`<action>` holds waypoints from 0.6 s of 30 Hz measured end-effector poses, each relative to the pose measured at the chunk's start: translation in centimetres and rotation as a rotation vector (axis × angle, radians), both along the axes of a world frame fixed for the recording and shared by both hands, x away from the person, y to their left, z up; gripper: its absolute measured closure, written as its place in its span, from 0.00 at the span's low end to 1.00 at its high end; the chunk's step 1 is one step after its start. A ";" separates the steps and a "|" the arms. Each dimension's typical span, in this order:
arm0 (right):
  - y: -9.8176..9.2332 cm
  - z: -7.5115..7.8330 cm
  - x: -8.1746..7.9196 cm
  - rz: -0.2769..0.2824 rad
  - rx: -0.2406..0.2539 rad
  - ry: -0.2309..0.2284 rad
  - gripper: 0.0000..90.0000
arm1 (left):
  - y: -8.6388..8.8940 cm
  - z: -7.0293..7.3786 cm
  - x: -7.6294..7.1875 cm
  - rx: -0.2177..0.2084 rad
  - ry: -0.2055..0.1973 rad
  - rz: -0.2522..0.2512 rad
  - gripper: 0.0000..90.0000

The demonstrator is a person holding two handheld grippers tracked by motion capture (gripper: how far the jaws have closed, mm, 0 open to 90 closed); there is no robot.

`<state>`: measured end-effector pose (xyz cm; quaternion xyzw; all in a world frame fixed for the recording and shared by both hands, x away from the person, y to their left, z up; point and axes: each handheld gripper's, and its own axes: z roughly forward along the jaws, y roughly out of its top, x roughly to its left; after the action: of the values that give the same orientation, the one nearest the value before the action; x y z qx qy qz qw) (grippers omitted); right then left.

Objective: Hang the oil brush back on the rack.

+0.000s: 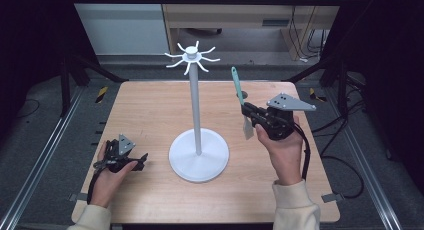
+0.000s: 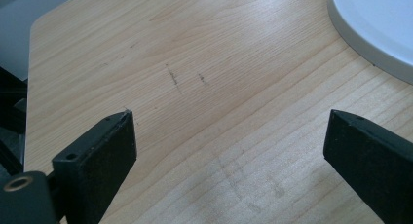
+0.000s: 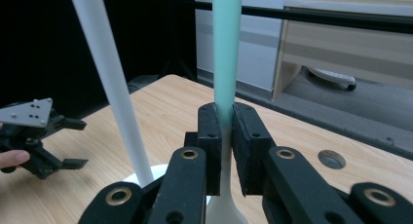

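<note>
Wooden table (image 1: 150,110), white hook stand (image 1: 198,140) at its centre, right gripper (image 3: 223,136) clamped on a green-handled spatula (image 3: 226,53) held upright beside the pole, left gripper (image 2: 229,151) resting wide open, empty, near the base.

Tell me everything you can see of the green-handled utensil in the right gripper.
The green-handled utensil has a slim mint-green handle, plastic by its look, running into a whitish flat head at the bottom. It stands nearly upright, handle up, head hanging above the wooden table. The right gripper is shut on it near where handle meets head; nothing else touches it.
</note>
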<state>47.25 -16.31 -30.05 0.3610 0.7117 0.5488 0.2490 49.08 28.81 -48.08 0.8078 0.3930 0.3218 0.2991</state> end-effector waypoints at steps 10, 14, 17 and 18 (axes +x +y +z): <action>0.7 1.0 -1.0 0.038 0.010 -0.063 0.92 | 0.1 0.0 0.0 -0.001 0.000 0.002 0.05; 1.0 1.3 -1.3 0.043 0.016 -0.069 0.92 | 0.1 0.0 0.0 -0.002 -0.002 0.002 0.05; 1.0 1.5 -1.6 0.056 0.022 -0.081 0.92 | 0.1 0.0 0.0 0.001 0.001 0.000 0.05; 1.1 1.6 -1.6 0.059 0.026 -0.080 0.92 | 0.1 0.0 0.0 0.001 0.001 0.000 0.05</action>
<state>45.62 -15.26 -28.49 0.3208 0.7042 0.5791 0.2565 49.13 28.87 -48.05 0.8081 0.3928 0.3216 0.2987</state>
